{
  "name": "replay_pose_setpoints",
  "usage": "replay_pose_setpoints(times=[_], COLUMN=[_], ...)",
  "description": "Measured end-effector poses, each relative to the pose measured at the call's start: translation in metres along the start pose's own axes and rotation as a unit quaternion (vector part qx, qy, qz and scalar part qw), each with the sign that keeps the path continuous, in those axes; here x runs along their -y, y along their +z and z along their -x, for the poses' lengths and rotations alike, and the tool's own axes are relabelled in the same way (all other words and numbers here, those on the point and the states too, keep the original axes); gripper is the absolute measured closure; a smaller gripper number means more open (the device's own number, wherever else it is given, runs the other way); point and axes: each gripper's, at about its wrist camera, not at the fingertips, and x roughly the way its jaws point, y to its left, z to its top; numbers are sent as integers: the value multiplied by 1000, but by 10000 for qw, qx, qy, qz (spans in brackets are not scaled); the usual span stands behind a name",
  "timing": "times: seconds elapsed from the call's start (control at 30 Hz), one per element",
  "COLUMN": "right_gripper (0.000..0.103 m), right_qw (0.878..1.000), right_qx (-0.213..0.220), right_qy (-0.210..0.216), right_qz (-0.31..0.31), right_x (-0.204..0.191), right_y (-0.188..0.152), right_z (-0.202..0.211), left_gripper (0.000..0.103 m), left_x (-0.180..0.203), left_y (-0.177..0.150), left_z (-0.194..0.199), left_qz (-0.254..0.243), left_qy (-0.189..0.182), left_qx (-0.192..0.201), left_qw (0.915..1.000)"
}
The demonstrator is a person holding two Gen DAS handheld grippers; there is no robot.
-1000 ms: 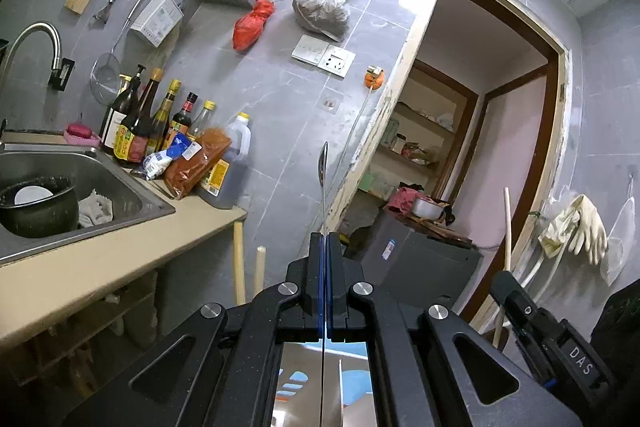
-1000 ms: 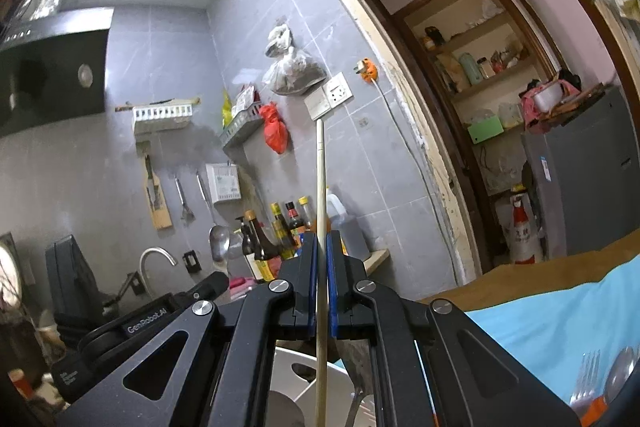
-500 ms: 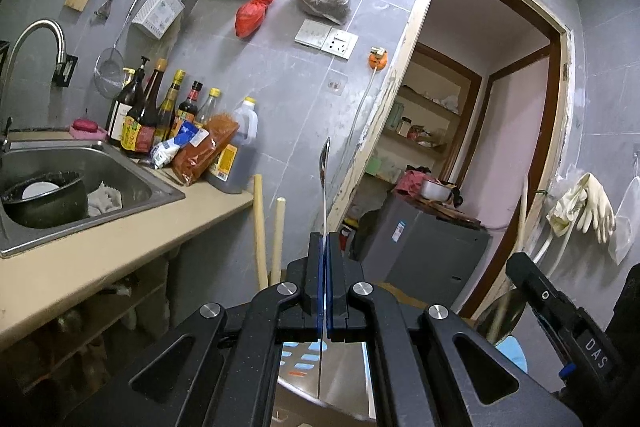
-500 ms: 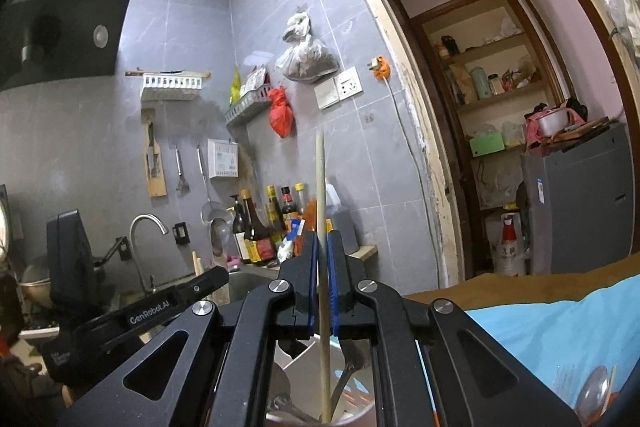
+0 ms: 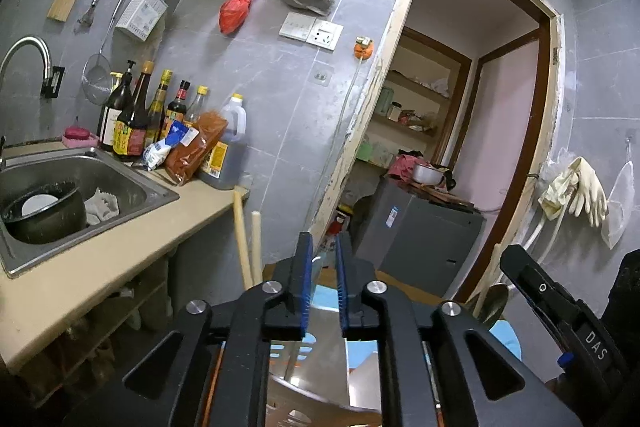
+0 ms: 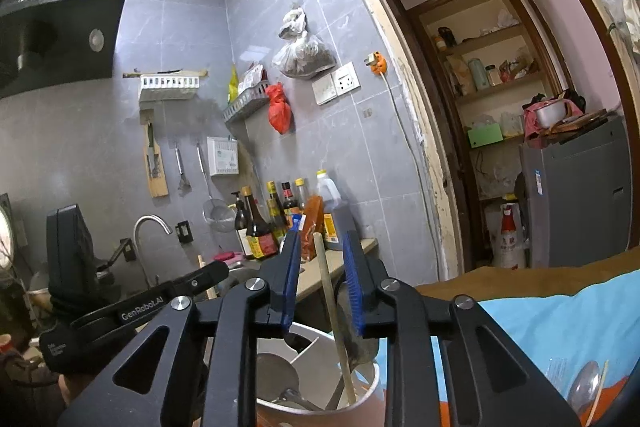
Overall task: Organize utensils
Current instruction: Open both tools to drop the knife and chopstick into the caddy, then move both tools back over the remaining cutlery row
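My right gripper (image 6: 320, 247) is open, its jaws apart on either side of a wooden chopstick (image 6: 332, 307) that stands free in a white utensil holder (image 6: 360, 403) below it, among several metal utensils. My left gripper (image 5: 320, 247) is open too; a metal utensil (image 5: 298, 339) leans in the holder's rim (image 5: 320, 399) beneath its jaws. Two wooden chopstick ends (image 5: 250, 247) stand up left of the left gripper. A spoon bowl (image 5: 494, 301) shows at its right. More cutlery (image 6: 584, 383) lies on the blue cloth.
A counter with a steel sink (image 5: 120, 183), a black pot (image 5: 44, 215) and sauce bottles (image 5: 160, 119) is to the left. A doorway with shelves and a grey cabinet (image 5: 420, 231) is ahead. A blue cloth (image 6: 560, 327) covers the table at right.
Both grippers have opened. The right let go of the chopstick, which dropped into the holder. The left let go of the metal utensil, which sank between its jaws.
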Motion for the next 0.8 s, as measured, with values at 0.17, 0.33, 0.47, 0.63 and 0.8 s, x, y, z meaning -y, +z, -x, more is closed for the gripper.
replay_pose_setpoints(times=[0.17,0.33,0.47,0.63,0.8], right_gripper=[79,55,43,26,14], right_qw=[9999,9993,9981,9956,9933], right_qx=[7,-68,-133,-249,-291], right_qy=[-84,-305,-539,-869,-1092], right_qz=[-66,-216,-275,-235,-235], right_x=[3,13,23,37,54], right_y=[12,25,36,48,59], right_z=[8,21,37,61,88], left_gripper=[77,60,43,21,12], left_x=[10,28,46,73,104], left_y=[13,26,31,31,23], left_z=[5,13,20,21,22], left_qz=[-43,-170,-343,-519,-803], left_qy=[-41,-46,-36,-17,-10], left_qx=[-20,-61,-97,-213,-319], left_qw=[10000,9998,9994,9984,9963])
